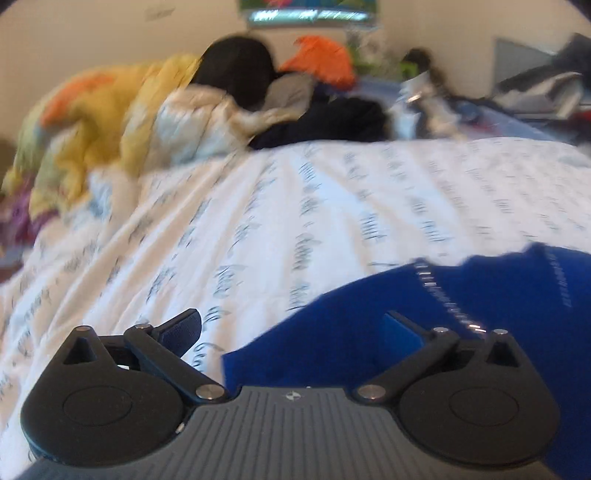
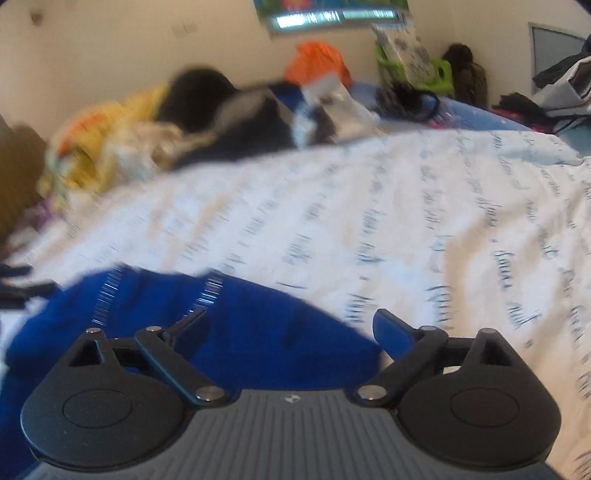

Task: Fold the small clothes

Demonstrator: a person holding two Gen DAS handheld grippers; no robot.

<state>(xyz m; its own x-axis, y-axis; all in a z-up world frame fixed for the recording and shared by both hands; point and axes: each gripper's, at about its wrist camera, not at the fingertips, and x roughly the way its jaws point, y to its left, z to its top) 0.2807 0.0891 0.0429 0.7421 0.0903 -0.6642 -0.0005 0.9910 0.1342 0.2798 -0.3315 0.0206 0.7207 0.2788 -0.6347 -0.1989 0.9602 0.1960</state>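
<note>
below, both grippers, left gripper (image 1: pixel 291 332) and right gripper (image 2: pixel 288 328), spread wide over blue garment (image 1: pixel 461 314) on bedsheet (image 1: pixel 295 206)

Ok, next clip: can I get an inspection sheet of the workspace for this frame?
Surface: bed with white script-print cover, wrinkled.
Job's things: blue garment with white stitched stripes, lying on the cover near both grippers.
Clutter: clothes pile at the far side, yellow, black and cream; orange item behind.
Grippers: left gripper open, right finger over the garment; right gripper open, above the garment; neither grips it.
Cables: dark loop, possibly a cord, blurred.
Surroundings: cream wall, colourful poster.
</note>
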